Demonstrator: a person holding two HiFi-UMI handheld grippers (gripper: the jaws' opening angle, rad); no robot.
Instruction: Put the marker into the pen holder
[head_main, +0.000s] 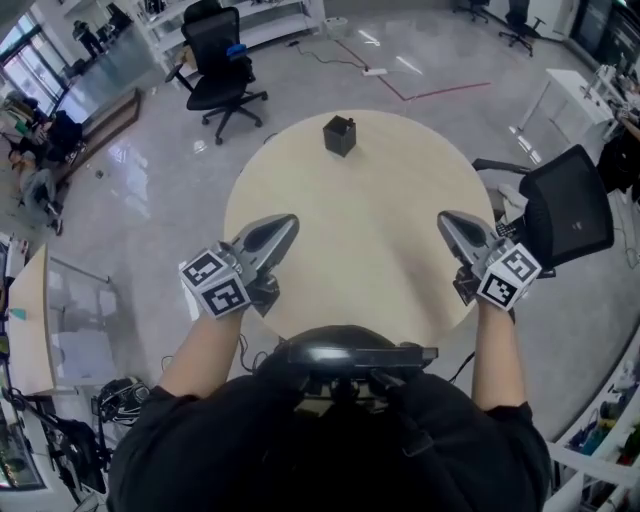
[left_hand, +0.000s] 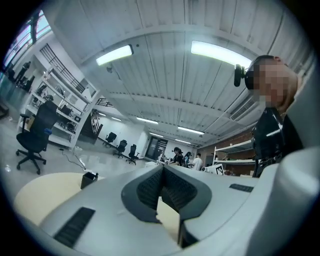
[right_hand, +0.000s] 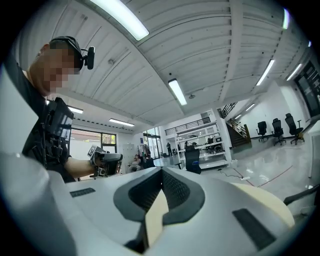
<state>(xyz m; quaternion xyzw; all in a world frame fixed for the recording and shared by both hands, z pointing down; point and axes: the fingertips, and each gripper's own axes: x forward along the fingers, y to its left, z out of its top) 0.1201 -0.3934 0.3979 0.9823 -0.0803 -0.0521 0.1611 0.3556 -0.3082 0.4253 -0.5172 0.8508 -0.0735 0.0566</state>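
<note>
A glossy grey floor (head_main: 150, 180) spreads all round a round, pale beige wooden table (head_main: 360, 200), which fills the middle of the head view. Beyond the table's far left edge stands a black wheeled office chair (head_main: 222, 60), well apart from it; a second black chair with a mesh back (head_main: 565, 205) sits just beside the table's right edge. Over the table's near edge the person holds both tools, tips pointing toward the table's centre. The grey left gripper (head_main: 288, 224) hangs above the near left part of the table and the grey right gripper (head_main: 446, 220) above the near right part, well apart from each other. In its own view, each has its ribbed dark pads meeting at the tip with nothing between them. The small black square pen holder (head_main: 340, 135) stands upright near the table's far edge, alone, far from both grippers.
</note>
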